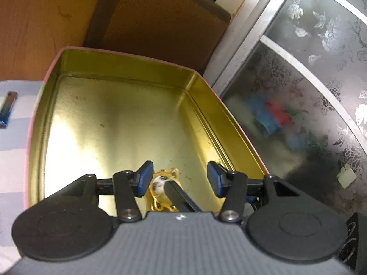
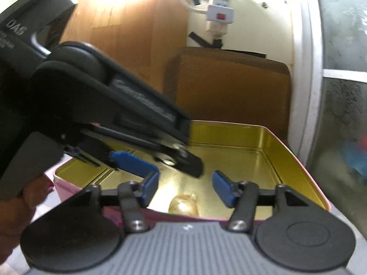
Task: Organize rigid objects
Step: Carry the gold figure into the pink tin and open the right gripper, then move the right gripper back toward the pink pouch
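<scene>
A pink tin box with a gold inside [image 1: 128,68] [image 2: 298,146] stands open. A small golden figurine with a white face [image 1: 160,184] lies on its floor at the near end; in the right wrist view it shows as a gold lump [image 2: 183,206]. My left gripper [image 1: 180,178] is open above the figurine, fingers apart and holding nothing. It reaches in over the tin from the left in the right wrist view [image 2: 160,162]. My right gripper [image 2: 185,188] is open and empty at the tin's near rim, just above the figurine.
A blue battery [image 1: 8,110] lies on the striped cloth [image 1: 13,151] left of the tin. A brown chair back [image 2: 229,87] stands behind it. A frosted flowered glass door [image 1: 321,91] runs along the right. A power strip [image 2: 220,6] hangs on the wall.
</scene>
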### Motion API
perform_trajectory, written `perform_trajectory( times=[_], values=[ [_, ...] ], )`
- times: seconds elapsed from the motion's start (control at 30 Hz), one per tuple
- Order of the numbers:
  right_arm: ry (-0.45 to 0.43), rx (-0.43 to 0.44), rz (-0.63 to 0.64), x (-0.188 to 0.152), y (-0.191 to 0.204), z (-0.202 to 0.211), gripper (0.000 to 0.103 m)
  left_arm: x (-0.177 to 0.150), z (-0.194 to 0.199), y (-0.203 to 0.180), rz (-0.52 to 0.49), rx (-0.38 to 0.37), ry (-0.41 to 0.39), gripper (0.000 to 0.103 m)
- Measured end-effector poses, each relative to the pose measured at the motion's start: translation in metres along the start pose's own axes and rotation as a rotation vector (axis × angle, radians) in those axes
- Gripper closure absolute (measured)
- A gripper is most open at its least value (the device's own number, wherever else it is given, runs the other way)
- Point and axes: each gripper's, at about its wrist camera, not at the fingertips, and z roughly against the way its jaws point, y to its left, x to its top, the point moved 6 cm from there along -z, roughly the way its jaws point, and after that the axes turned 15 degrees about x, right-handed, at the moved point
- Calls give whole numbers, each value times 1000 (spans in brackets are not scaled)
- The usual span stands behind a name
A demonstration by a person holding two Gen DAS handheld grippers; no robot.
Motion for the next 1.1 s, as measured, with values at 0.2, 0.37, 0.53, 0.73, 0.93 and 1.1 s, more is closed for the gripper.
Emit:
perform_trajectory(
  times=[0.2, 0.37, 0.53, 0.73, 0.93, 1.1],
  values=[
    [-74, 70, -84, -7, 24, 29, 45, -8, 87, 38, -26, 57, -192, 36],
    [-66, 198, -116, -16, 68, 33, 45, -56, 143, 103, 3, 168, -250, 36],
    [4, 300, -62, -27, 127, 17, 45, -99, 166, 172, 79, 408, -267, 34],
    [23, 279, 11, -34, 163, 8, 38, -125, 180, 236, 149, 602, -273, 34],
    [35, 225, 36, -38, 169, 9, 33, -134, 163, 252, 167, 621, -270, 33],
    [61, 204, 4, -41, 163, 4, 30, -139, 173, 255, 191, 583, -308, 31]
  ],
)
